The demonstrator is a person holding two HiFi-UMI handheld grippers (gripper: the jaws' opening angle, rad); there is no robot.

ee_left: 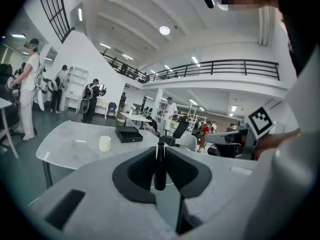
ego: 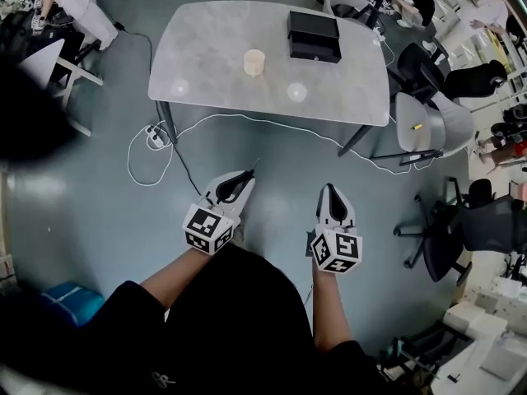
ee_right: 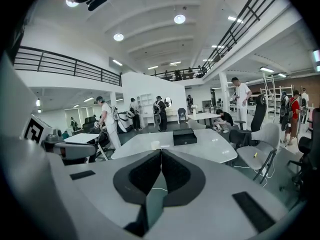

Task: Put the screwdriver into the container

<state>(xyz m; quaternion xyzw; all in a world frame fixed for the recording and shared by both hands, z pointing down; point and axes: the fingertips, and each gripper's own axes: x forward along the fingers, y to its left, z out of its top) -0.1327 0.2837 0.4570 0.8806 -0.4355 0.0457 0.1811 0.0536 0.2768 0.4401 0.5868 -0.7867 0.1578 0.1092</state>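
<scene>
Stands on the near side, well apart from the grey table (ego: 198, 39), both tools held out ahead over bare floor. Grips a screwdriver (ee_left: 160, 168) in the left gripper (ee_left: 160, 156): pads clenched on the dark slim shaft from both sides, one end poking out past the jaw ends toward the table, the rest lying back in the hollow between the jaws. Carries nothing in the right gripper (ee_right: 160, 154): jaws pressed together, no gap.

Shows, far off on the table top, a black box (ego: 314, 35) toward the right and a cream cup (ego: 254, 62) a little left of it, not touching. Cannot tell from here which serves as the container.

Looks a light, stiff, hard load: no sag and no crushing to fear, but smooth and round, so apt to roll or pivot between the pads. Best taken on the thicker handle or near the middle for balance. Calls for closing on the table first, then tipping the point down into the opening before letting go.
</scene>
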